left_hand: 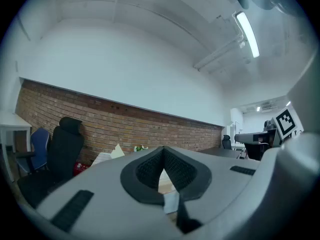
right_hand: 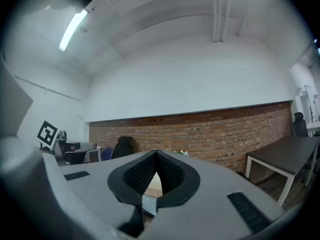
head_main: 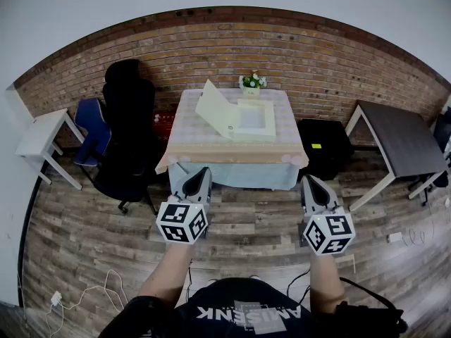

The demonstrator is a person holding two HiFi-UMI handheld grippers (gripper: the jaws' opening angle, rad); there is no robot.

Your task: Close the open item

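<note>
A flat cream box (head_main: 254, 122) lies open on the small table (head_main: 211, 150) ahead of me, its lid (head_main: 213, 109) tilted up on the left side. In the left gripper view only the lid's tip (left_hand: 118, 151) shows above the jaws. My left gripper (head_main: 201, 177) and right gripper (head_main: 310, 182) hang side by side in front of the table's near edge, well short of the box. Both are shut with nothing between the jaws. In the gripper views the left gripper (left_hand: 164, 151) and the right gripper (right_hand: 156, 155) point toward the table and the brick wall.
A small flower pot (head_main: 251, 82) stands at the table's far edge. A black office chair (head_main: 127, 129) and a blue chair (head_main: 91, 129) are left of the table, a black case (head_main: 323, 145) right of it. A dark table (head_main: 398, 143) stands far right, a white one (head_main: 42, 136) far left.
</note>
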